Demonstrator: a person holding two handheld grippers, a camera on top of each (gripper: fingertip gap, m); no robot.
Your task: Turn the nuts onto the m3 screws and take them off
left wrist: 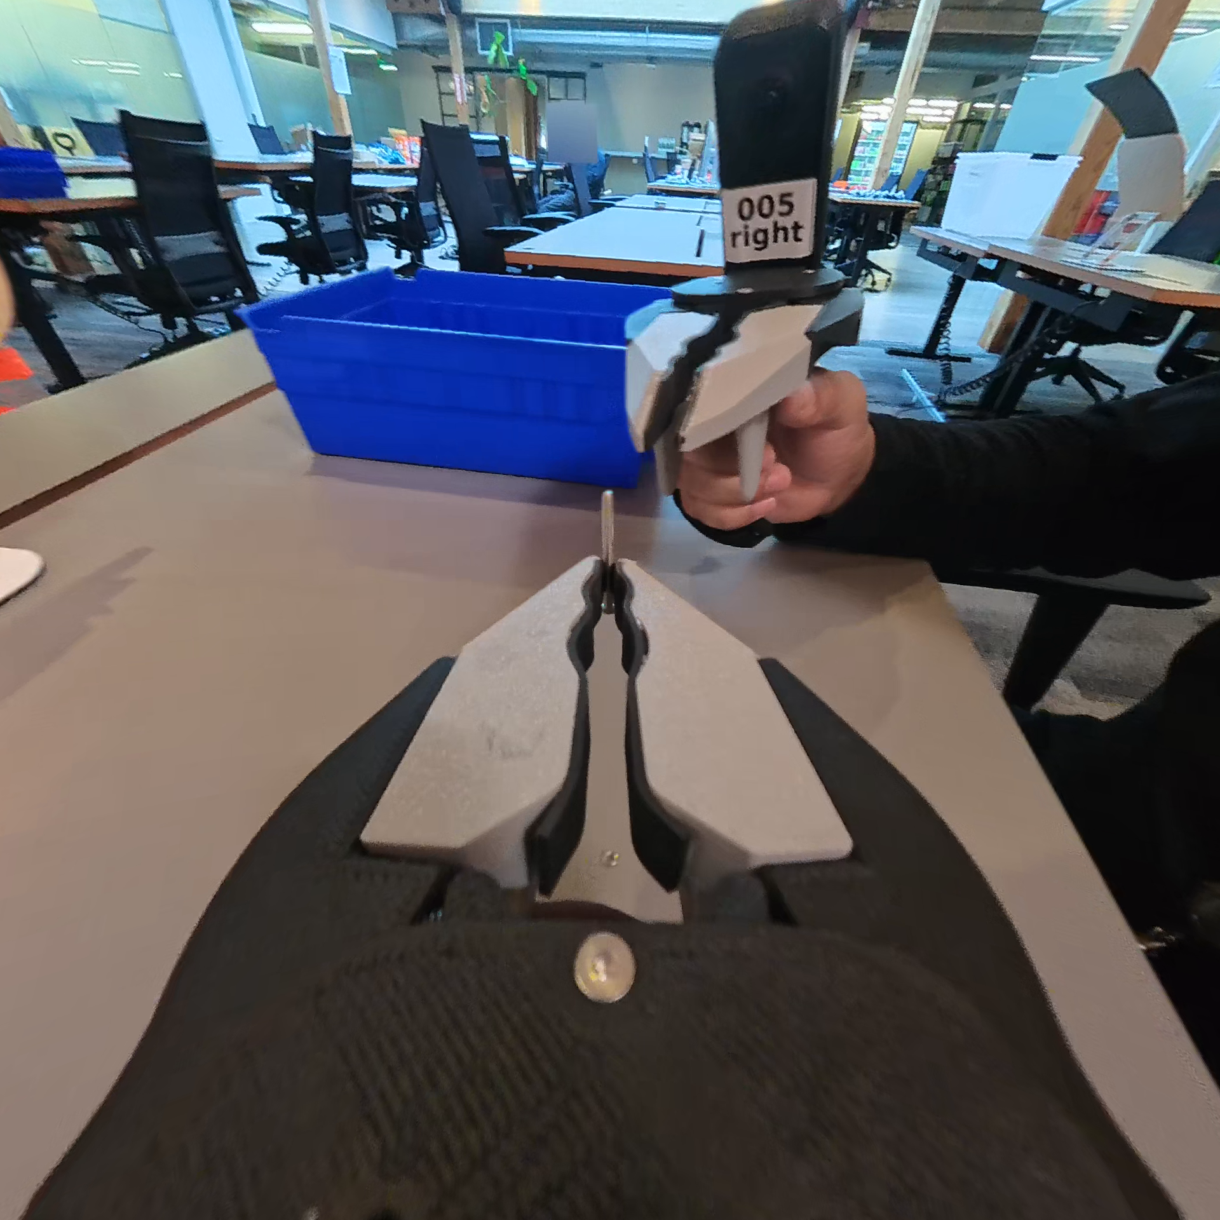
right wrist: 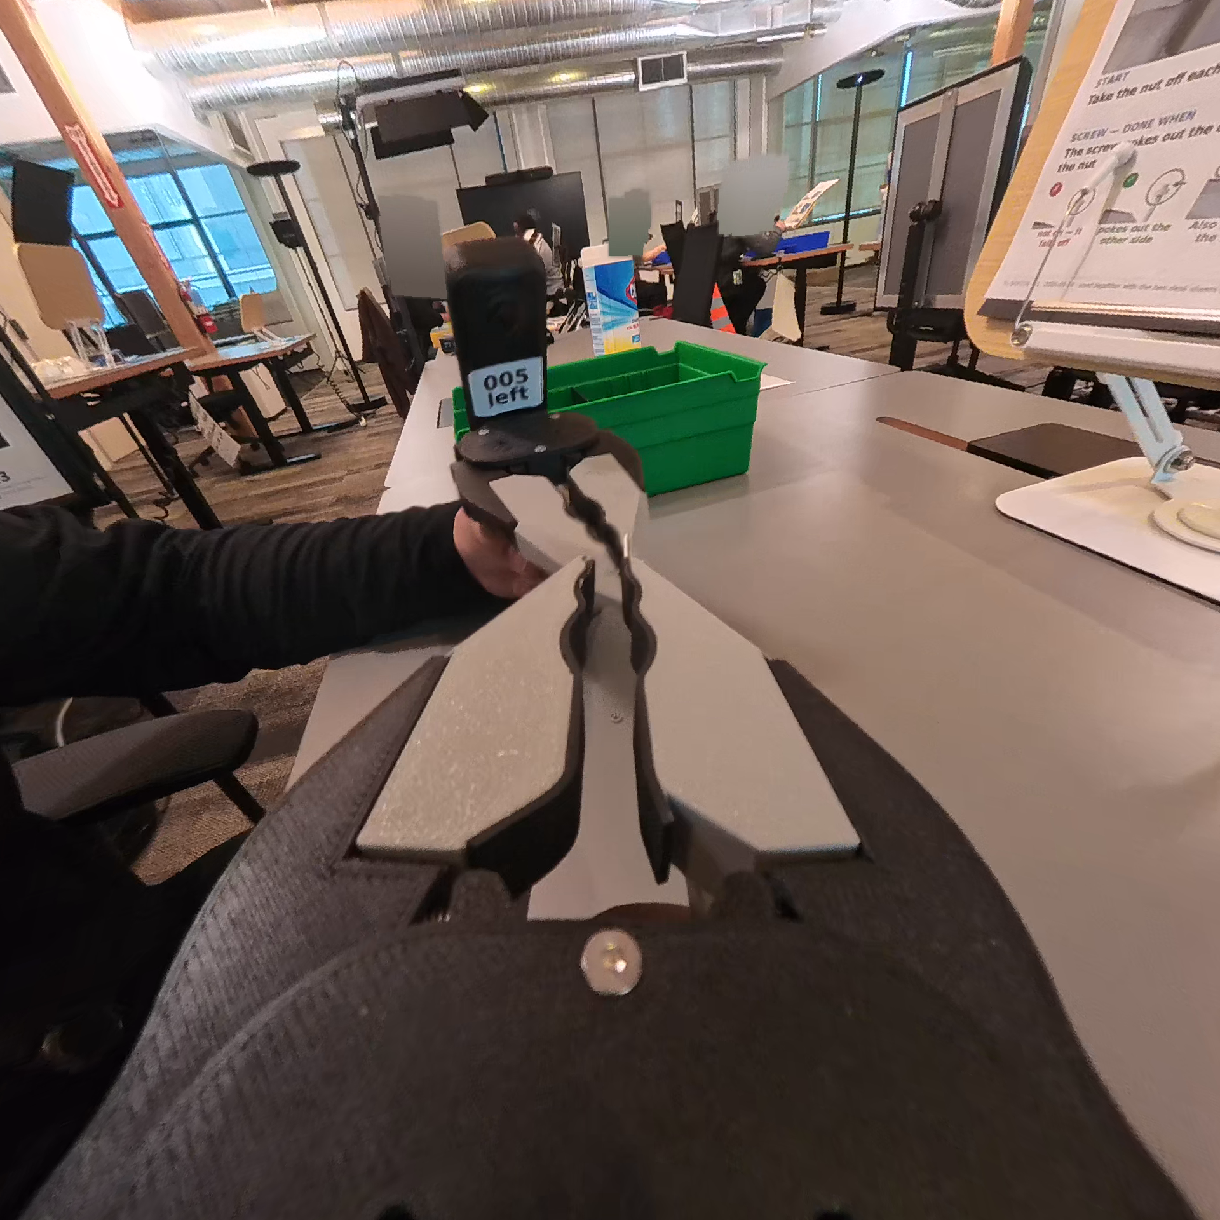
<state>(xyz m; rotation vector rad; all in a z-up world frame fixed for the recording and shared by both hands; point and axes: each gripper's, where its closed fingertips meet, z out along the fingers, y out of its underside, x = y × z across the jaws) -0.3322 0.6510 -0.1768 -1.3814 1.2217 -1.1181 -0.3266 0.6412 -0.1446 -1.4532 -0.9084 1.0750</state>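
In the left wrist view my left gripper (left wrist: 607,576) is shut on a thin silver m3 screw (left wrist: 607,525) that sticks out past its tips over the grey table (left wrist: 264,594). No nut shows on the screw. My right gripper (left wrist: 663,449) hangs above and right of the screw's end, held by a hand (left wrist: 812,449). In the right wrist view my right gripper (right wrist: 607,573) has a narrow gap between its jaws, and I see nothing in it. The left gripper (right wrist: 620,528) and the screw (right wrist: 626,544) are just beyond its tips.
A blue bin (left wrist: 462,383) stands behind the screw. A green bin (right wrist: 660,422) and a wipes canister (right wrist: 610,304) stand farther along the table (right wrist: 858,594). A white document stand (right wrist: 1122,515) is on the right. Office desks and chairs are around. Left and right tips are no more than a few centimetres apart.
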